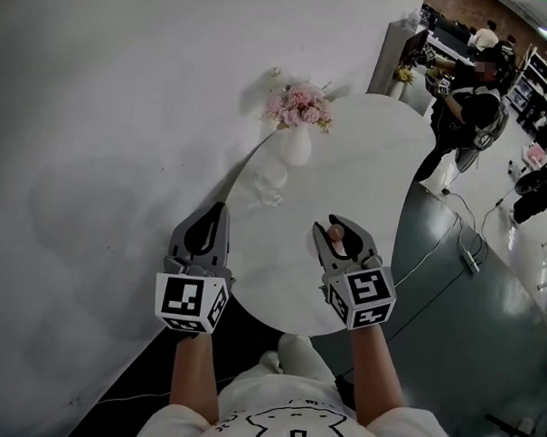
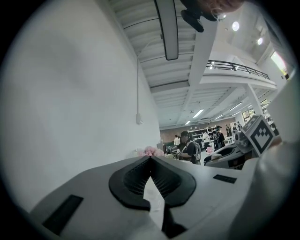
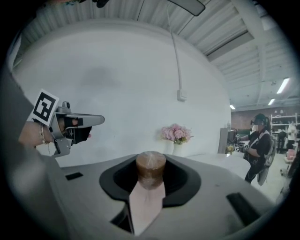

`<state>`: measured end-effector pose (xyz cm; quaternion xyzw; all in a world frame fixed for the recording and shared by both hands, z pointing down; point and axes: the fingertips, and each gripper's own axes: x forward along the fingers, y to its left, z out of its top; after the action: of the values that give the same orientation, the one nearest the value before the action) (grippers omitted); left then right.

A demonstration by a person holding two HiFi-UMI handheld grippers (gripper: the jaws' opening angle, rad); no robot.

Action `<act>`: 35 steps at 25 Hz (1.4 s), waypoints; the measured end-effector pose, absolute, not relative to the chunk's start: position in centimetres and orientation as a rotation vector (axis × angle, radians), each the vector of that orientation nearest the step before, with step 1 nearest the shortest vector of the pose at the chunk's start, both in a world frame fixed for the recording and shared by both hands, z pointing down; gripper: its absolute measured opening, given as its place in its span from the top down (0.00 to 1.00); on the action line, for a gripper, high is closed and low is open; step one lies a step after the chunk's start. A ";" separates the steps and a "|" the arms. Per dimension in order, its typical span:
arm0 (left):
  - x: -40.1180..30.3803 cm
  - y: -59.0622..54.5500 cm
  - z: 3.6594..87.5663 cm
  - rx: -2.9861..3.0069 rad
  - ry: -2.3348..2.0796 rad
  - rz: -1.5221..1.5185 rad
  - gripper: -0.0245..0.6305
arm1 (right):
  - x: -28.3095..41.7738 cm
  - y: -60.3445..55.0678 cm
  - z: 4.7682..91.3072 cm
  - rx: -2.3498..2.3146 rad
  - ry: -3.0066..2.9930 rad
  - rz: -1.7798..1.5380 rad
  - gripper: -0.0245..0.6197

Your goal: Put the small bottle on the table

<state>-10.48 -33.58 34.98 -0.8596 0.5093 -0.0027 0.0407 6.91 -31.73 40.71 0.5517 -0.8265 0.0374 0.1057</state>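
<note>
My right hand-held gripper [image 1: 338, 229] is clamped on the small bottle [image 3: 150, 165]. The bottle has a brown top and pokes out between the two jaws. It is over the round white worktop [image 1: 357, 162], nearer to me than the vase [image 1: 297, 143] and a bit to the right of it. I cannot tell if the bottle touches the worktop.

My left hand-held gripper [image 1: 216, 212] has its jaws together with nothing in them. It is nearer to me than the vase and to the left of it, by the worktop's edge.

The vase is white and holds pink flowers [image 1: 298, 105]. A clear glass [image 1: 273, 181] stands just beside the vase, on my side of it. Far behind the vase, to the right, a person [image 1: 468, 104] in dark clothes stands on the floor.
</note>
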 end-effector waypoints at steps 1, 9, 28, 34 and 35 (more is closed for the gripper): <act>-10.2 -34.0 35.2 -2.633 1.563 -0.012 0.96 | 7.0 -32.5 41.3 1.614 -2.437 0.114 0.78; -9.9 -37.0 36.8 -2.626 1.617 -0.021 0.96 | 6.5 -37.3 46.7 1.521 -2.428 0.177 0.78; -9.7 -40.8 38.6 -2.613 1.691 -0.080 0.96 | 5.5 -42.7 56.4 1.357 -2.387 0.332 0.78; -10.3 -40.9 38.9 -2.606 1.708 -0.104 0.96 | 5.3 -43.1 58.4 1.332 -2.368 0.370 0.78; -10.4 -40.9 39.0 -2.604 1.714 -0.105 0.96 | 5.2 -43.2 58.7 1.327 -2.366 0.373 0.78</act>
<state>-10.44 -40.90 39.01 -0.8348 0.5494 -0.0338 0.0109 5.22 -43.16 58.65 0.4748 -0.8466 0.1333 0.2003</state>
